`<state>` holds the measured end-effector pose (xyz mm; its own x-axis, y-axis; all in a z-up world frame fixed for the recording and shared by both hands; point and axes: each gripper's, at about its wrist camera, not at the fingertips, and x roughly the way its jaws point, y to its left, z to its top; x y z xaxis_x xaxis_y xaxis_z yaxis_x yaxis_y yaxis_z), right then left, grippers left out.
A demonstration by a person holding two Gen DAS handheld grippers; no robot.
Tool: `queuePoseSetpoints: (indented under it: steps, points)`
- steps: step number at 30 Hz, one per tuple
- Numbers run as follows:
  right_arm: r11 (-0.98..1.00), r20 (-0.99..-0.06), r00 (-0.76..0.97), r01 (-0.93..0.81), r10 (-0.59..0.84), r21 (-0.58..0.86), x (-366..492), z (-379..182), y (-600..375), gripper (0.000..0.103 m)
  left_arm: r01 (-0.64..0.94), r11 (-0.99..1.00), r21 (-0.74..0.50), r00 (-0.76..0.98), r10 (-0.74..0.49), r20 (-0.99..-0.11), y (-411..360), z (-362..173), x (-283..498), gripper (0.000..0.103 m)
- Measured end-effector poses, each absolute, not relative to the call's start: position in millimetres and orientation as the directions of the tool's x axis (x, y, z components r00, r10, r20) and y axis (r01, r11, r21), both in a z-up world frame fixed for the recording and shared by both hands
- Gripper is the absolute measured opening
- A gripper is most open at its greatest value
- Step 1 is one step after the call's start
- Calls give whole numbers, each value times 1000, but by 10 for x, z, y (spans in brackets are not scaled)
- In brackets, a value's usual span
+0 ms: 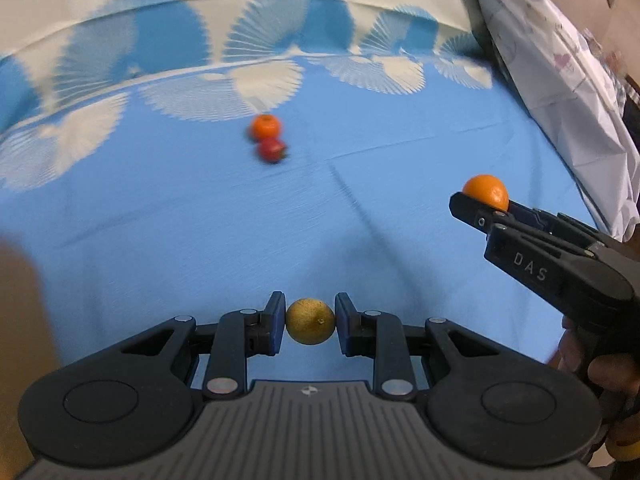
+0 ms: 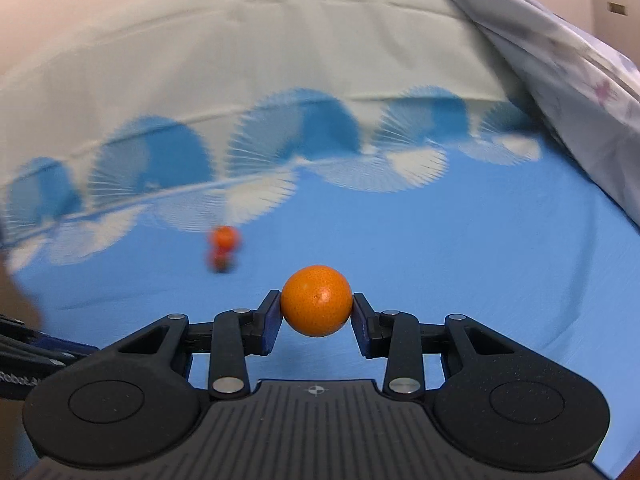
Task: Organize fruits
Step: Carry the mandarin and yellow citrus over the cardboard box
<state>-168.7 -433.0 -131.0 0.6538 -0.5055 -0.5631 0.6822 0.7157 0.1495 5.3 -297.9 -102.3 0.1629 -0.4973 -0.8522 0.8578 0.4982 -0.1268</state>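
My left gripper (image 1: 310, 320) is shut on a small yellow-green fruit (image 1: 310, 321), lifted above the blue sheet (image 1: 200, 220). My right gripper (image 2: 317, 308) is shut on an orange (image 2: 316, 300); from the left wrist view that orange (image 1: 487, 191) shows at the right, in the right gripper (image 1: 480, 204) held by a hand (image 1: 608, 368). Farther out on the sheet lie another orange (image 1: 265, 126) and a red fruit (image 1: 272, 149) touching it, also seen blurred as the far orange (image 2: 225, 237) and the red fruit (image 2: 221, 260) in the right wrist view.
The sheet (image 2: 460, 232) has a white fan-patterned border (image 1: 256, 84) along its far side. A crumpled white floral cloth (image 1: 560, 72) rises at the right edge. A blurred brown shape (image 1: 20, 320) fills the left edge.
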Motion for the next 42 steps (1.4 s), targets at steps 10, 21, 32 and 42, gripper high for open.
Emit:
queuePoseSetpoints:
  steps: [10,21,32,42]
  points:
    - [890,-586,782,404,-215,213,-1721,-558,-2621,39,705,706,-68,333,-413,-847,-1066,-290,-48,29]
    - [972,-611,791,160,-22,171,-1702,-259,-1198,39,568,820,-69,434,-370,-822,494,-24,-348,29]
    - [989,-595,803,107,-27,100,-1710,-81,-748,39,517,846,-131,465,-407,-787,898,120,-406,29]
    - [991,-587,809,112,-45,79,-1741,-37,-706,39,504,850,-152,469,-417,-779,925,120,-379,29]
